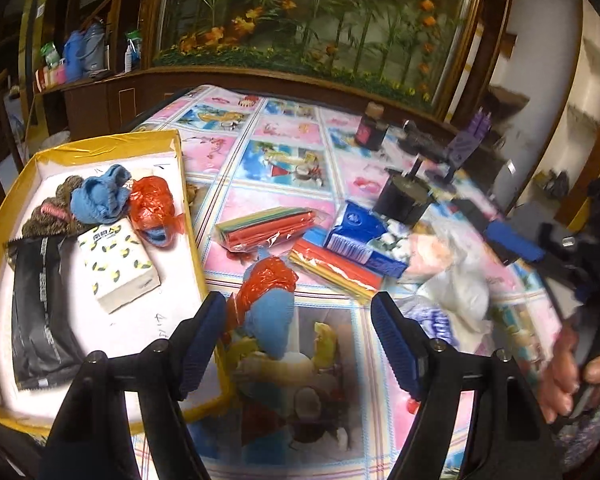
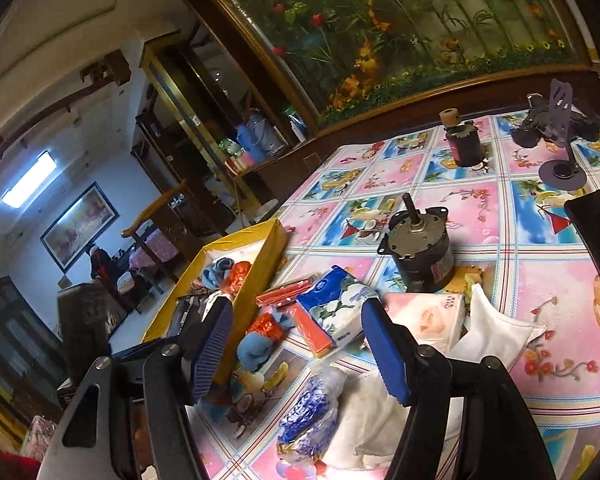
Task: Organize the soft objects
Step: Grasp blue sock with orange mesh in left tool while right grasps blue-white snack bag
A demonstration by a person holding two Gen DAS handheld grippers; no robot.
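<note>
Probably light, squashy, slippery: blue sock in red wrap [image 1: 266, 300] between left gripper [image 1: 298, 340] jaws, wide apart, best pinched mid-bundle.

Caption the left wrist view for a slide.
Open left gripper nears a blue sock in red plastic beside the yellow box.

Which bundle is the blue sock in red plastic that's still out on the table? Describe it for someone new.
Start at the yellow-rimmed box on the flowery tablecloth. Just outside its right wall, nearest the left gripper, lies the blue sock bundle. Its lookalike sits inside the box; this one is on the cloth, sock poking out toward the camera.
</note>
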